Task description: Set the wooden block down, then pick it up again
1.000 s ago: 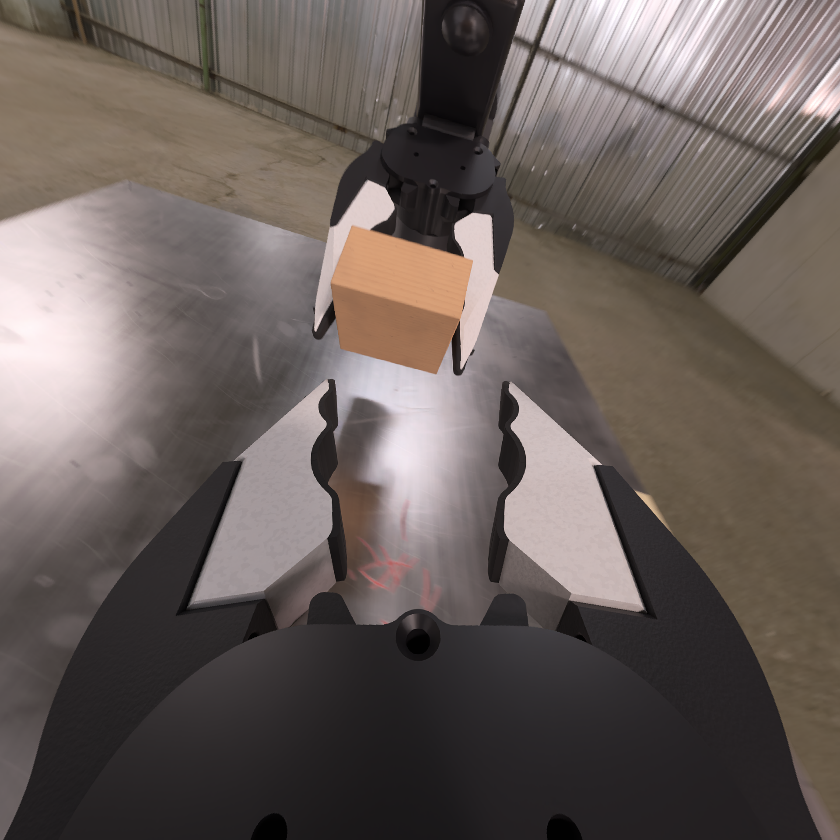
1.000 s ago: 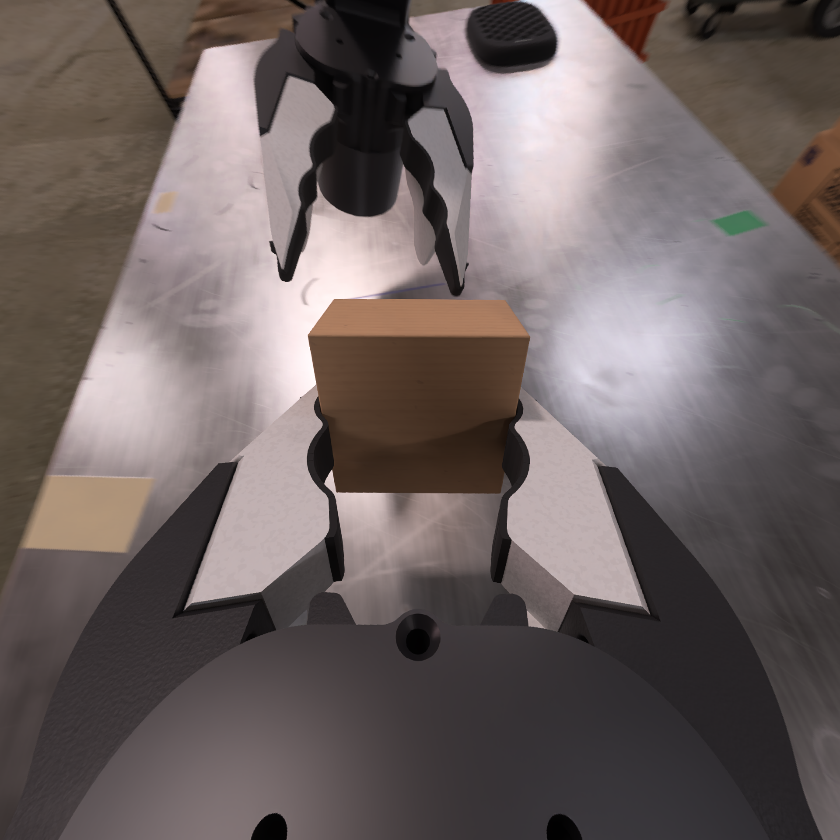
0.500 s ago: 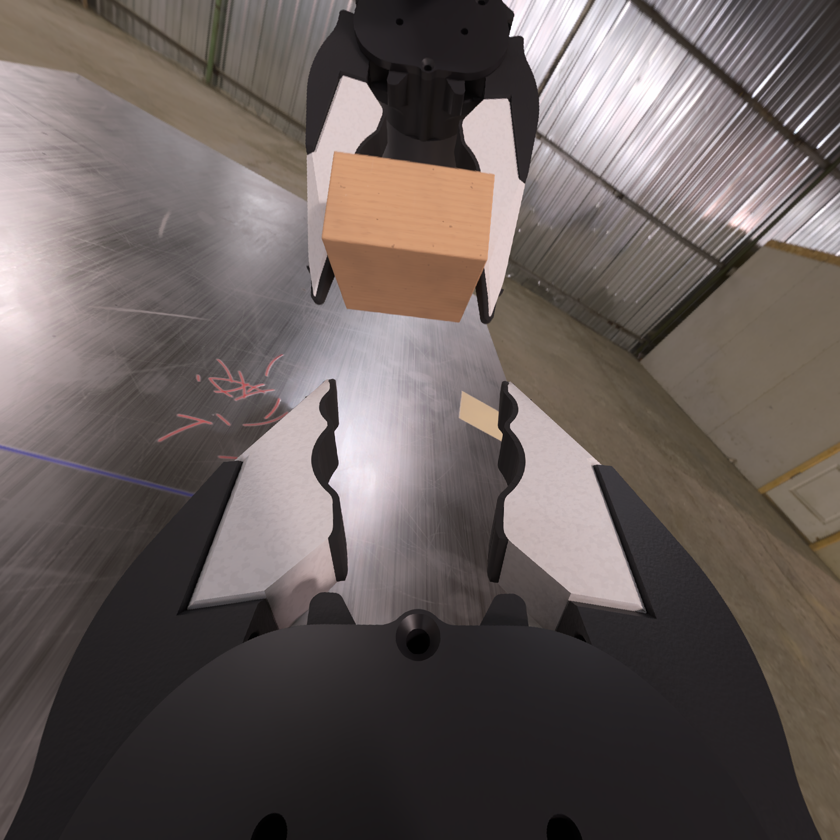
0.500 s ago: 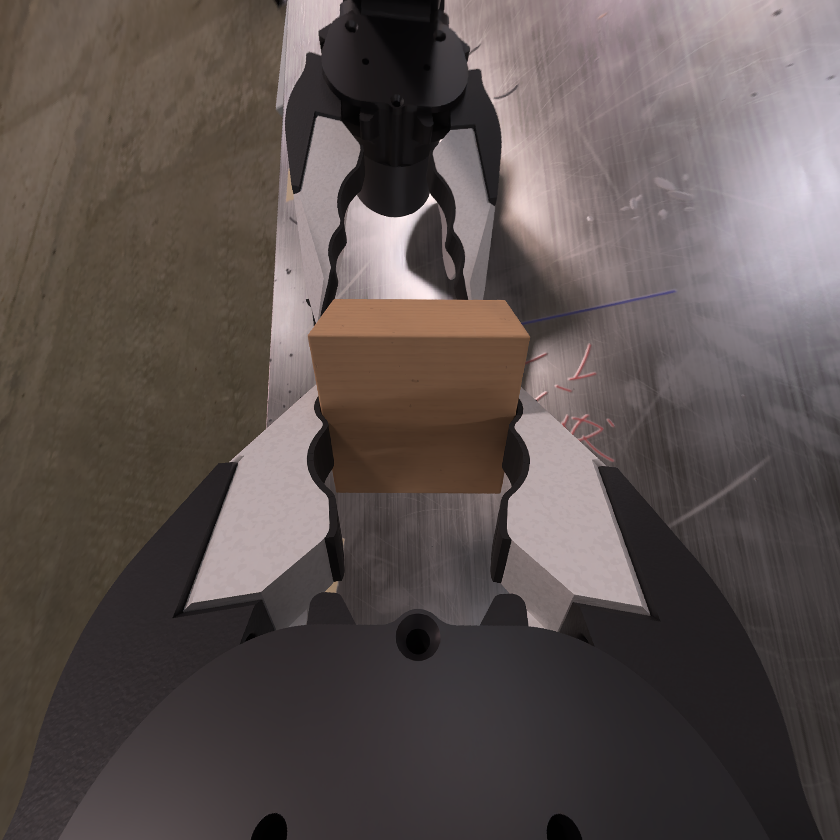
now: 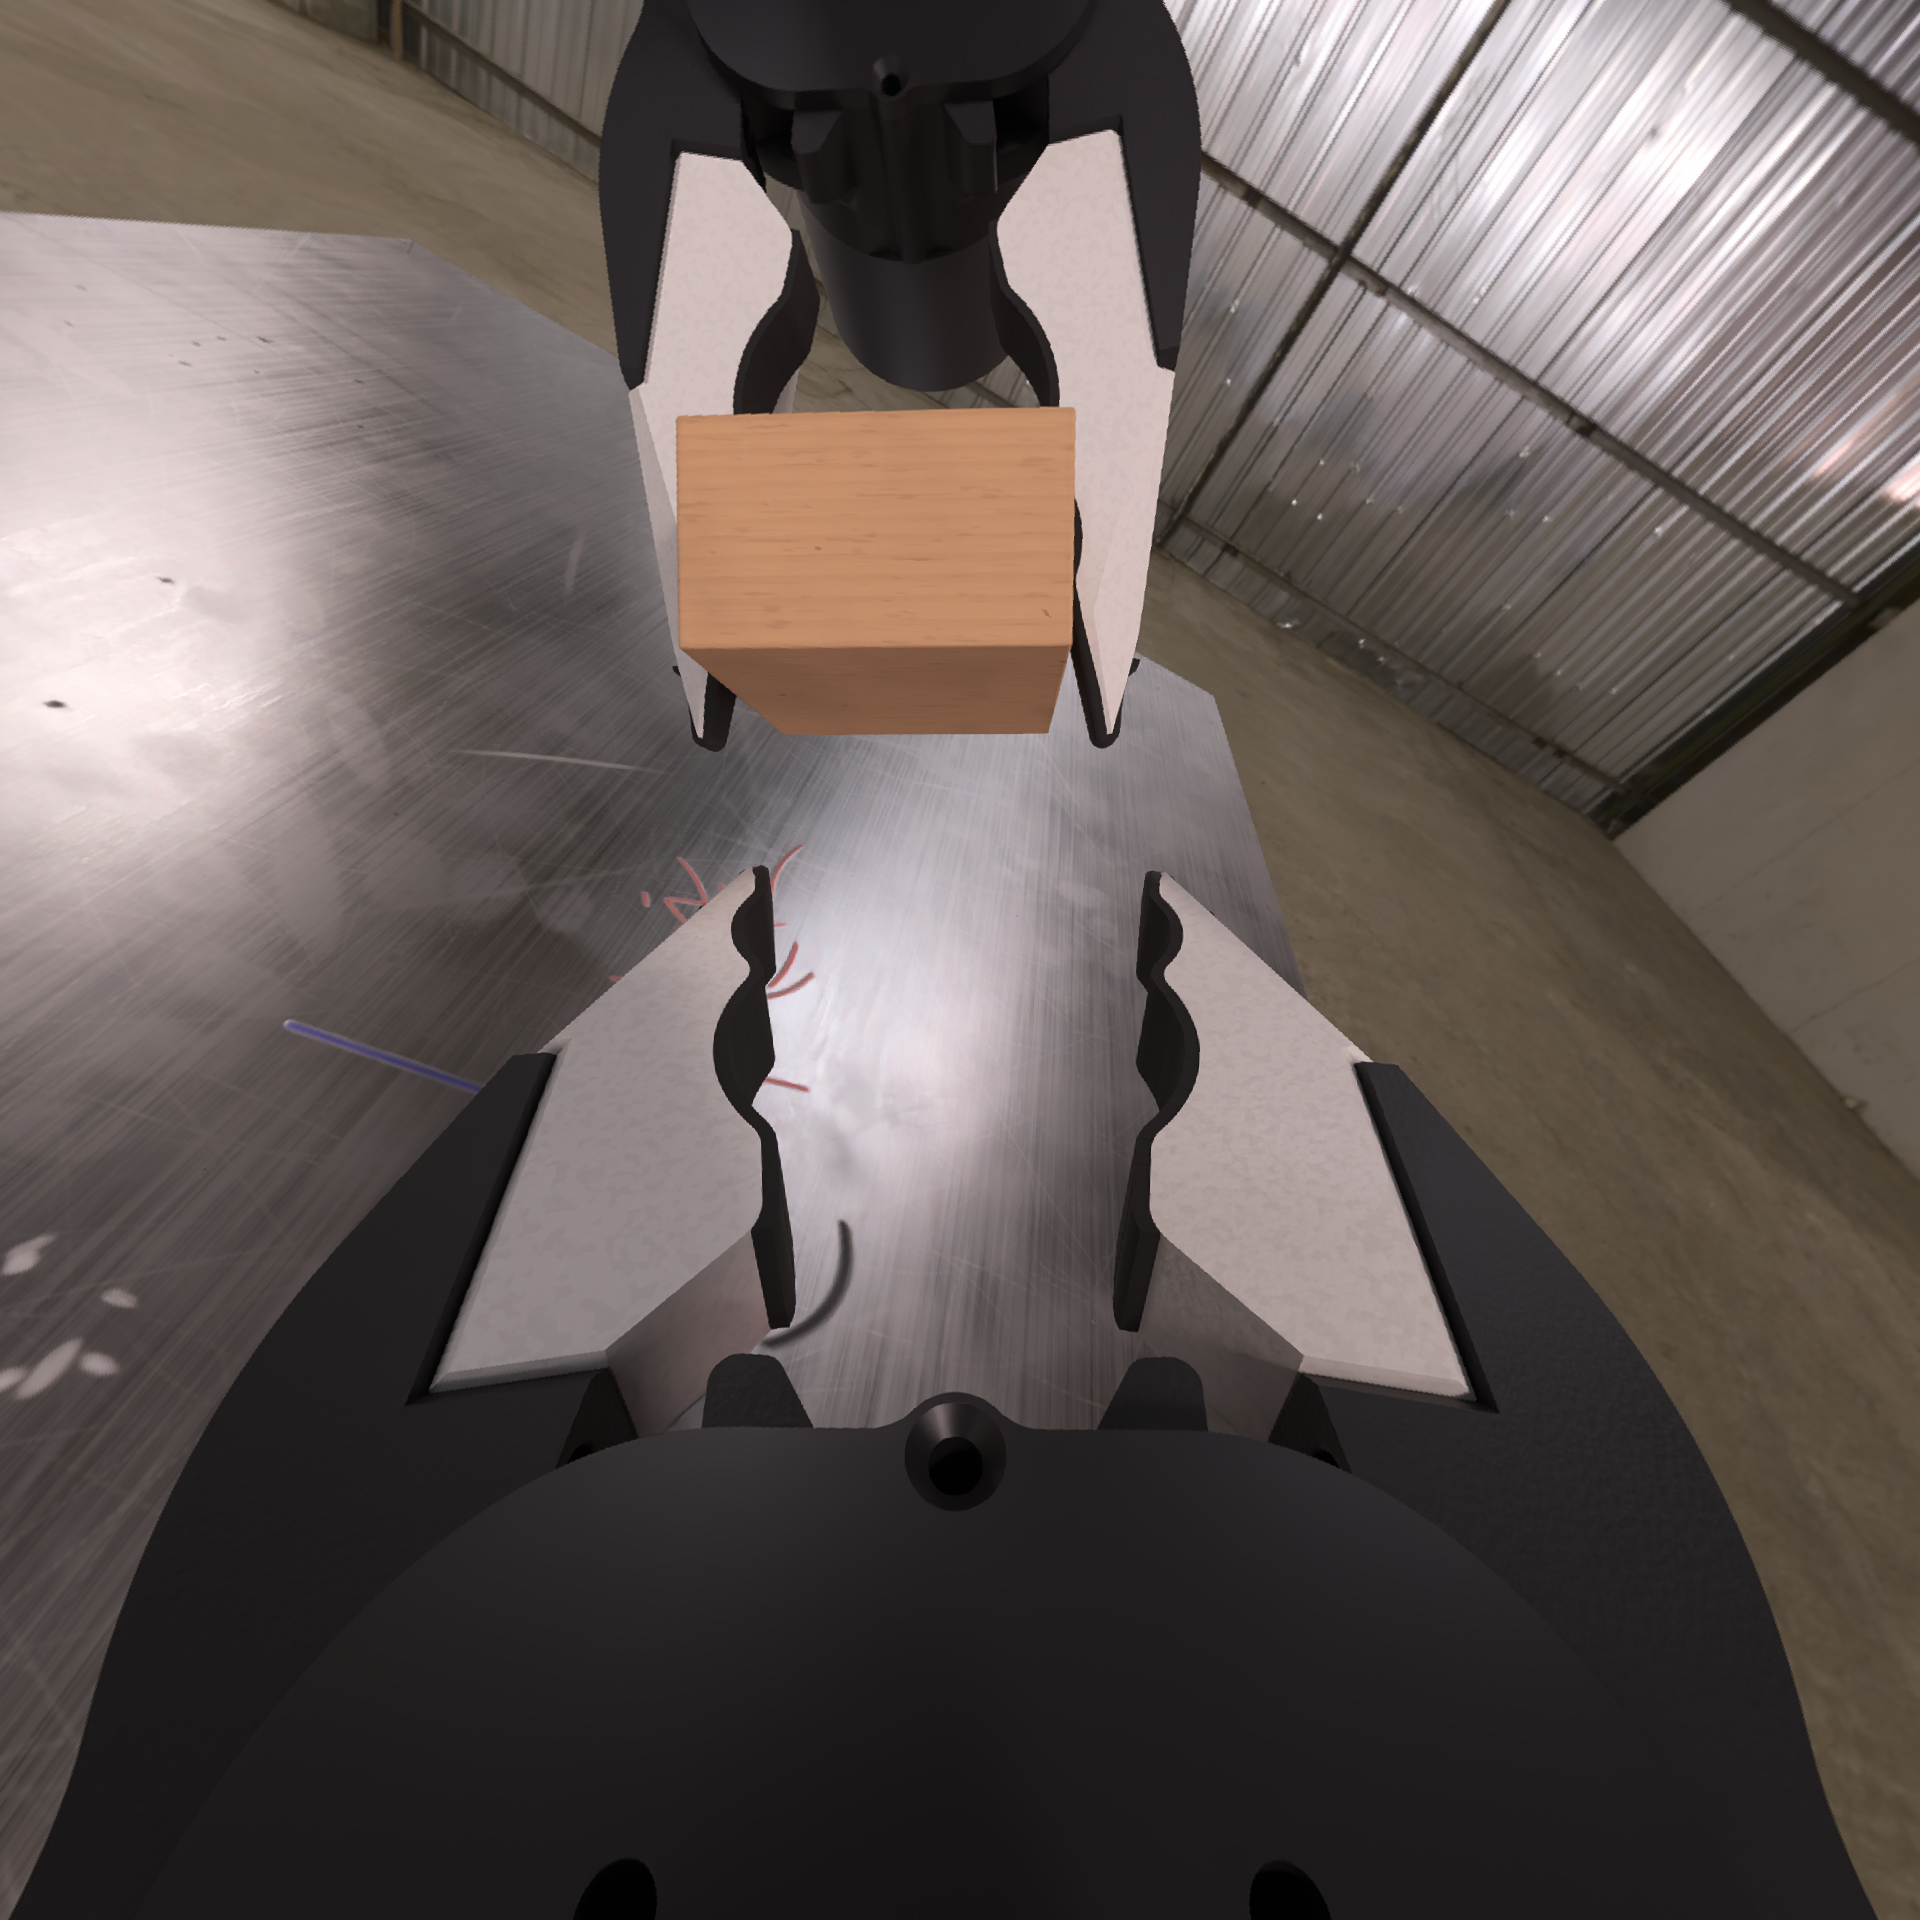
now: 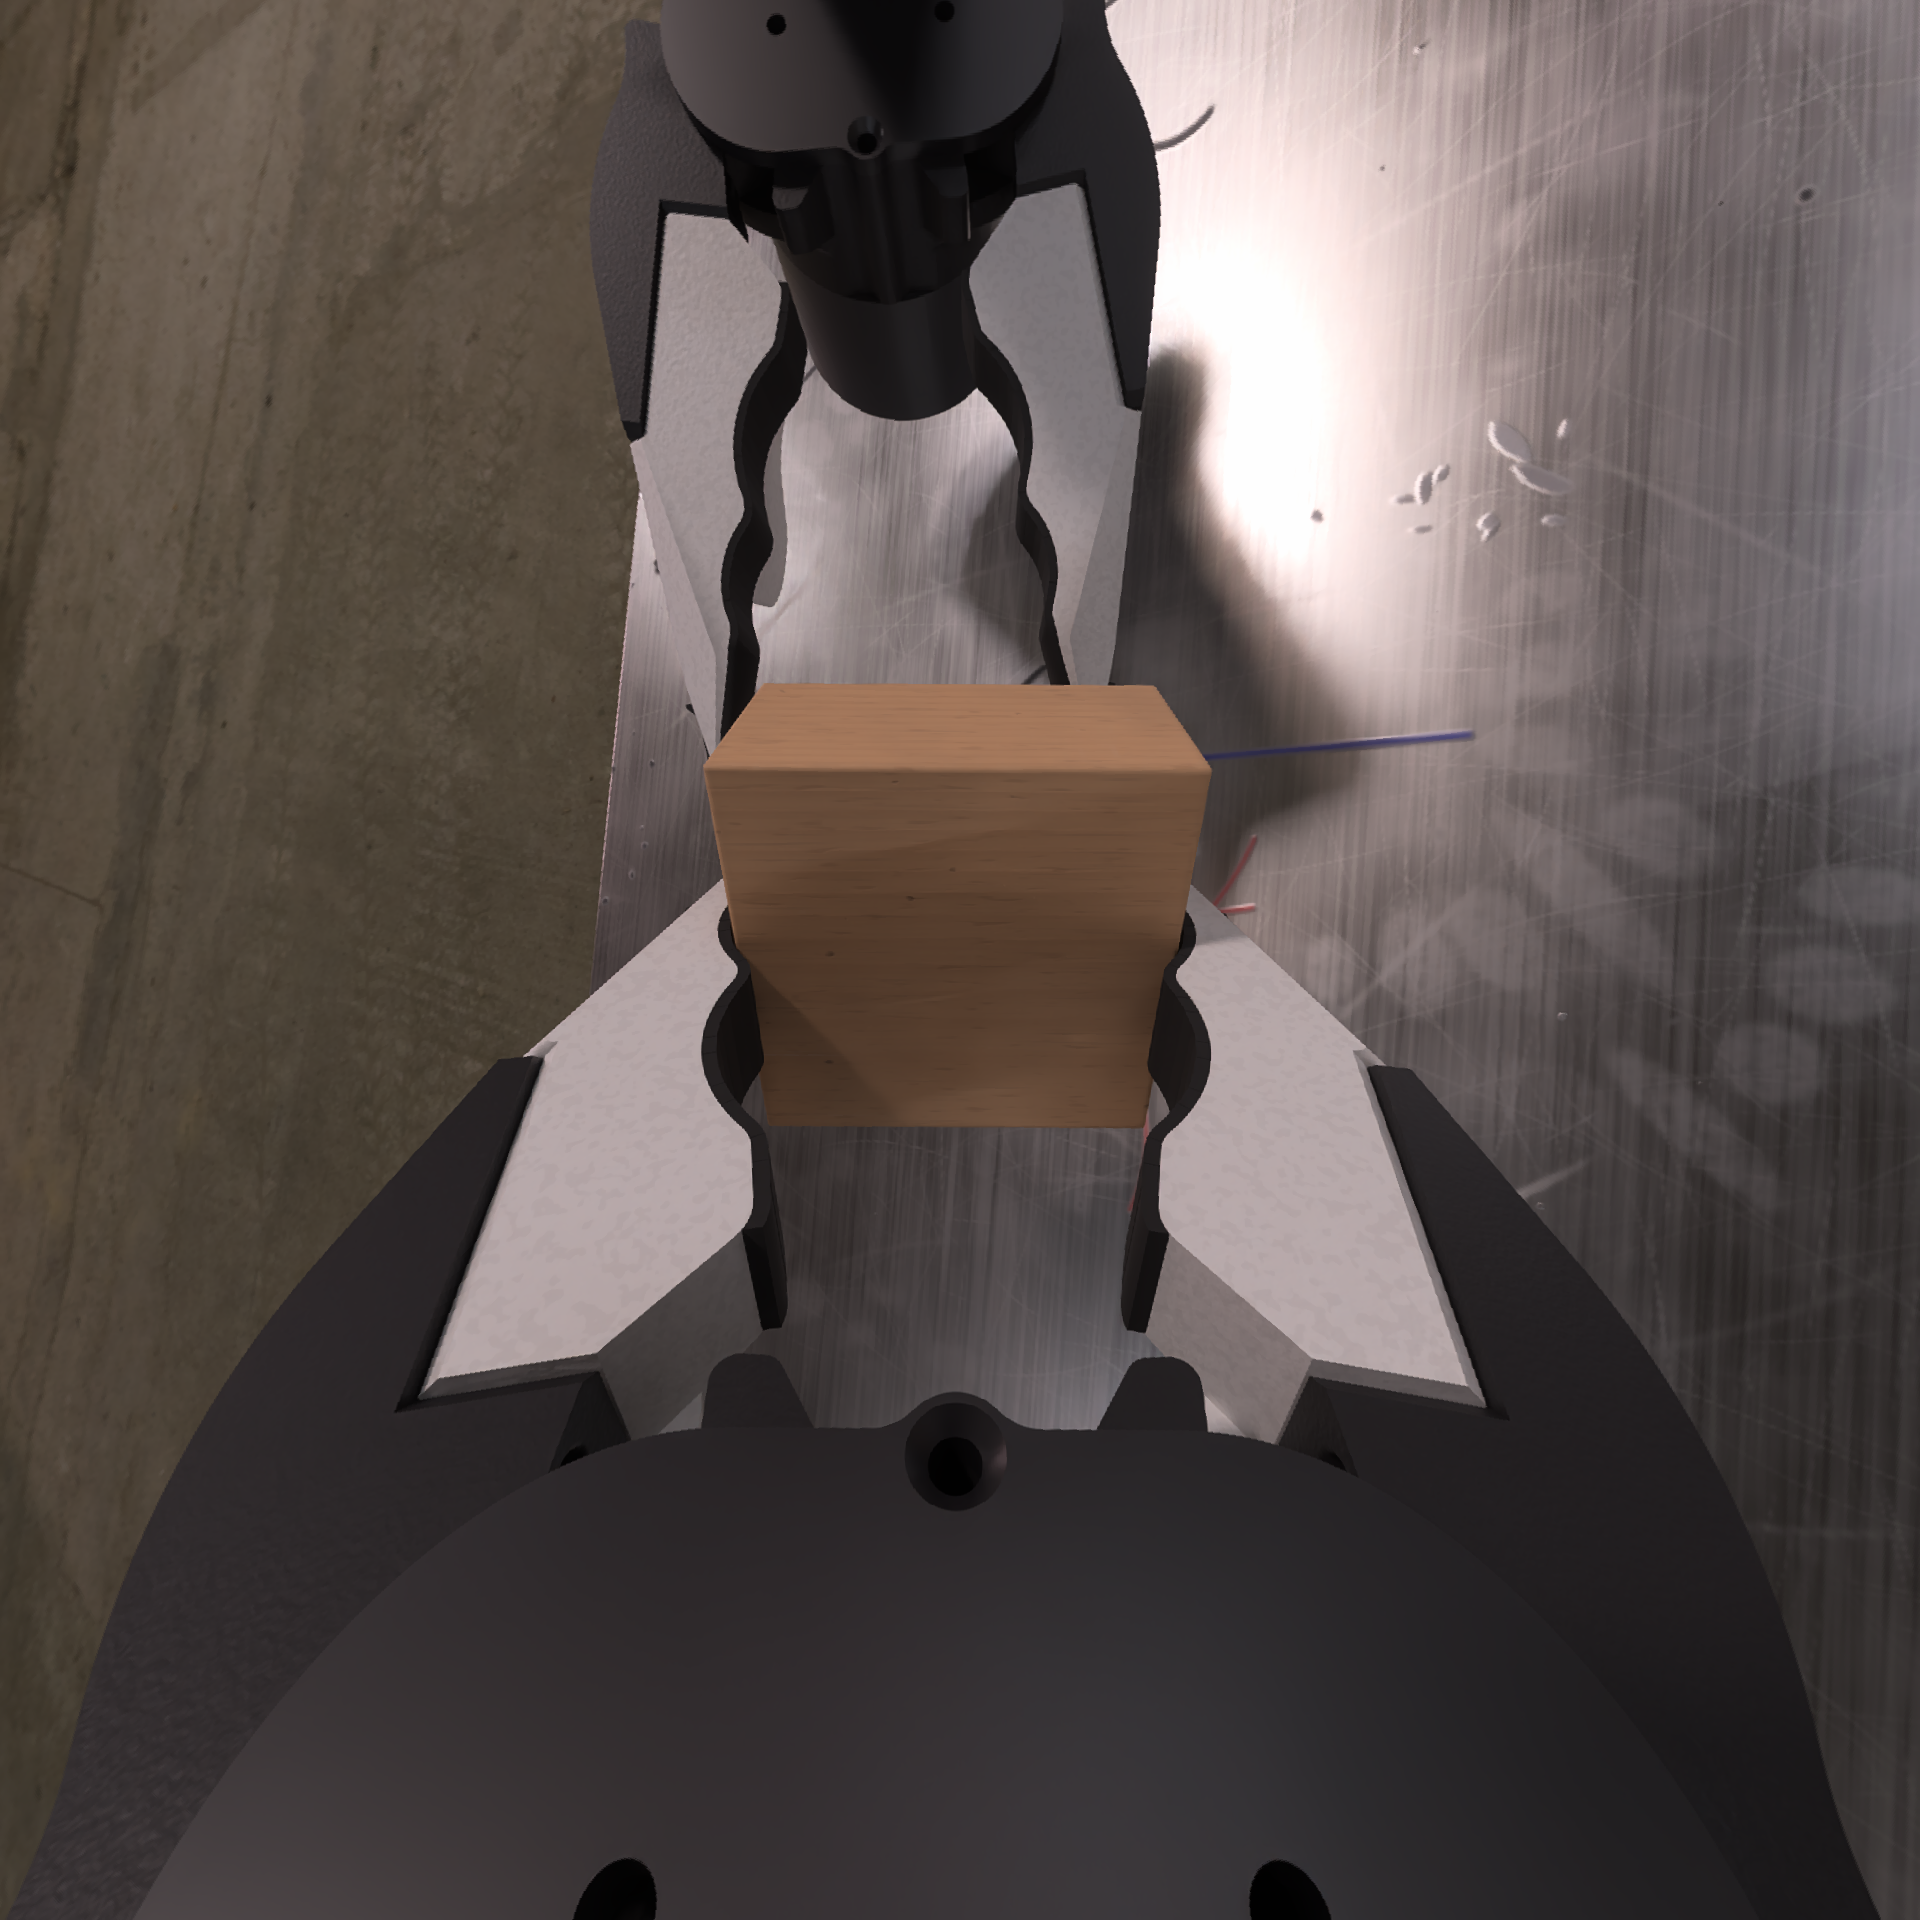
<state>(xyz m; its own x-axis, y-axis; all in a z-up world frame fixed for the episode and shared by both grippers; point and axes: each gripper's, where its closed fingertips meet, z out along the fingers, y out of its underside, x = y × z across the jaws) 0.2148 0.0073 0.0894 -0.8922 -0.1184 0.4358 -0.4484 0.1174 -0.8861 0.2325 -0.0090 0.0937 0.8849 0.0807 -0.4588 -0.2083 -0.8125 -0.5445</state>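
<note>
My right claw (image 6: 956,925) holds the wooden block (image 6: 951,914) above the scratched shiny metal surface (image 5: 260,623). My left claw (image 5: 956,883) is wide, empty. I see a ribbed metal wall (image 5: 1558,312) and dusty floor (image 6: 260,520).

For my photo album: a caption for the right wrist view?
Right gripper holds a wooden block above a metal table.

In the left wrist view the top edge cuts off the body of the right hand-held gripper (image 5: 902,727), and the wooden block (image 5: 873,566) hides its inner pads. In the right wrist view the block covers the fingertips of the left hand-held gripper (image 6: 896,681); whether they touch it is unclear. Red marks on the table (image 6: 1558,935) are perhaps scribbles, mostly hidden.
</note>
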